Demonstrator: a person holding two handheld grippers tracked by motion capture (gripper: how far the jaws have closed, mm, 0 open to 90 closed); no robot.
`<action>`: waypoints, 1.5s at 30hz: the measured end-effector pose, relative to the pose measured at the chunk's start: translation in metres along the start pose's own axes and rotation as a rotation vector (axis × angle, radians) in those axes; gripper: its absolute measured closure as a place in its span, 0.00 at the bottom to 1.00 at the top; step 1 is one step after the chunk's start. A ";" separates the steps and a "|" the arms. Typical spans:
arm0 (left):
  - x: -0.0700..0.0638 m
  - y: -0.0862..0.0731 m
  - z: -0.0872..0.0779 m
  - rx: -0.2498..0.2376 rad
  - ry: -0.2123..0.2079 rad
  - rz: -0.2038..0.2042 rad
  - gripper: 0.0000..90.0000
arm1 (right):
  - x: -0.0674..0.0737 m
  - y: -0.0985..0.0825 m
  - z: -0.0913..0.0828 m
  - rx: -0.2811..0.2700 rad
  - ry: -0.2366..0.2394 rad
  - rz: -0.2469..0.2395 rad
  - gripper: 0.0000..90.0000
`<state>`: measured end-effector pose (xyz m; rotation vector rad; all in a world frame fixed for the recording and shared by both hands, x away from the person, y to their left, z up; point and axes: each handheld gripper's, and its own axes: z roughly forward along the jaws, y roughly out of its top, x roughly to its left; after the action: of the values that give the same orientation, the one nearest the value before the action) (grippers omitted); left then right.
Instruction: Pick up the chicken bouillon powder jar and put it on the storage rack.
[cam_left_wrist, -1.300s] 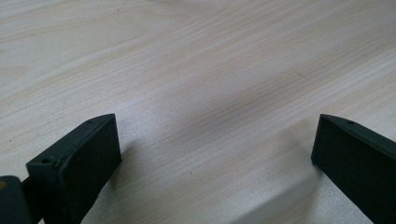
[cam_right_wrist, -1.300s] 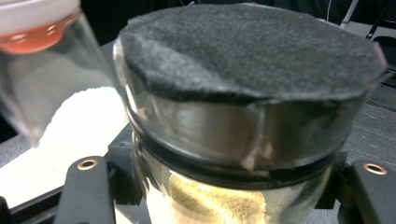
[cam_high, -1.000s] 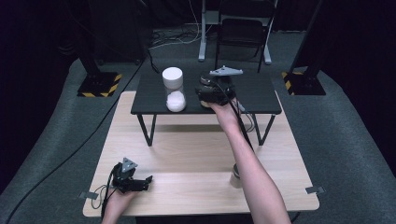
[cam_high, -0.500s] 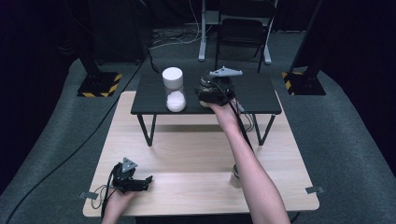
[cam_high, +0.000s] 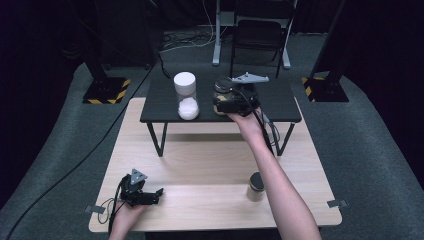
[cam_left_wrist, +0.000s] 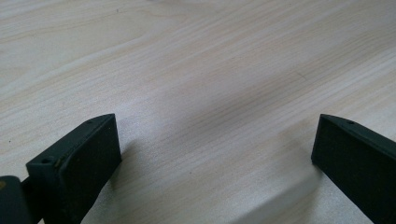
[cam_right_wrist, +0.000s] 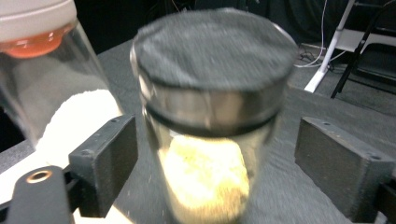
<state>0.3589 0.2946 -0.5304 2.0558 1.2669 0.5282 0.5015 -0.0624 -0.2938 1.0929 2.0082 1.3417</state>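
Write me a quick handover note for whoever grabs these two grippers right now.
Right gripper: open, jaws either side of the dark-lidded jar of yellowish contents on the black raised table; there are gaps on both sides, so not gripped yet.
Left gripper: open, empty, resting on the wooden table near its front left corner.
White-lidded jar of white powder stands just beside the dark-lidded jar. A small jar sits on the wooden table, front right.
Done: right gripper lined up on the jar.
Left: probably close, lift, and move it.
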 end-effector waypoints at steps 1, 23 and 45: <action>0.000 0.000 0.000 0.000 0.000 0.000 0.01 | 0.000 -0.002 -0.003 -0.001 -0.001 -0.002 0.12; 0.000 0.000 0.000 -0.001 0.001 -0.001 0.01 | -0.013 -0.046 -0.059 0.000 -0.007 0.018 0.05; 0.000 0.000 0.000 -0.001 0.001 -0.001 0.01 | -0.035 -0.120 -0.102 -0.026 -0.109 0.030 0.04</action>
<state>0.3588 0.2945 -0.5305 2.0545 1.2679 0.5290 0.4025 -0.1688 -0.3639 1.1623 1.8982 1.2913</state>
